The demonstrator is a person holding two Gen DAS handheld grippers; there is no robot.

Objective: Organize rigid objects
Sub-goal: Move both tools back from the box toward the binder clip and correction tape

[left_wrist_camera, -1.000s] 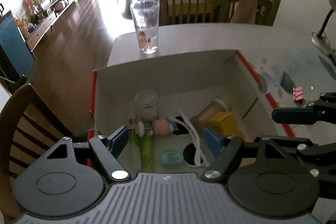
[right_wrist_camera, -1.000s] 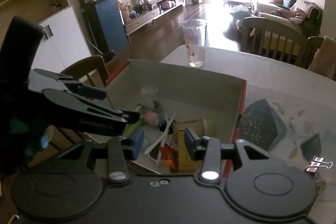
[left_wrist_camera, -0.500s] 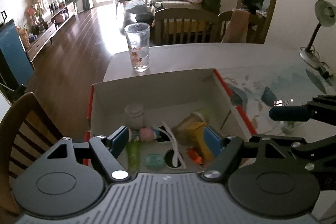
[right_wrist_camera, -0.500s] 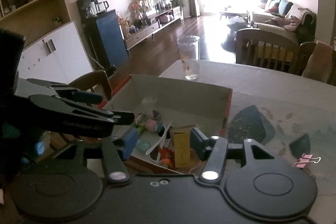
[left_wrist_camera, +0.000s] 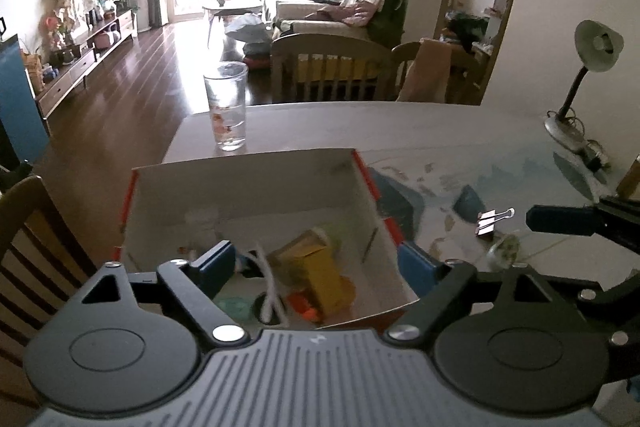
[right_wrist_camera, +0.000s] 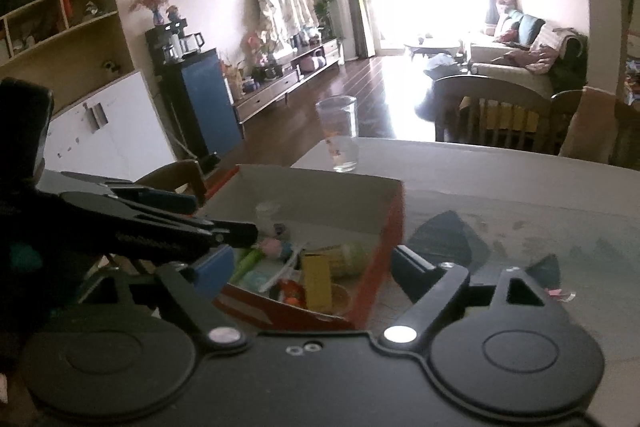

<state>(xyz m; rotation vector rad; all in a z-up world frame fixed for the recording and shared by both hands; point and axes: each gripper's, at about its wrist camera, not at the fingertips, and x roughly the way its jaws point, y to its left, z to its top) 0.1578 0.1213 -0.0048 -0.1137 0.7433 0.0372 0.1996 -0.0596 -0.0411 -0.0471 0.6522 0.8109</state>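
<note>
My left gripper (left_wrist_camera: 316, 265) and right gripper (right_wrist_camera: 310, 269) hang with jaws spread, empty, above the cardboard box (left_wrist_camera: 248, 183) holding a yellow carton (left_wrist_camera: 320, 277); beyond, a binder clip (left_wrist_camera: 490, 221), possibly pink, then a glass (left_wrist_camera: 227, 107).

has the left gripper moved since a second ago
Yes. The left gripper has pulled up and back from the red-edged cardboard box: the box and the clear drinking glass now look smaller and farther.
</note>
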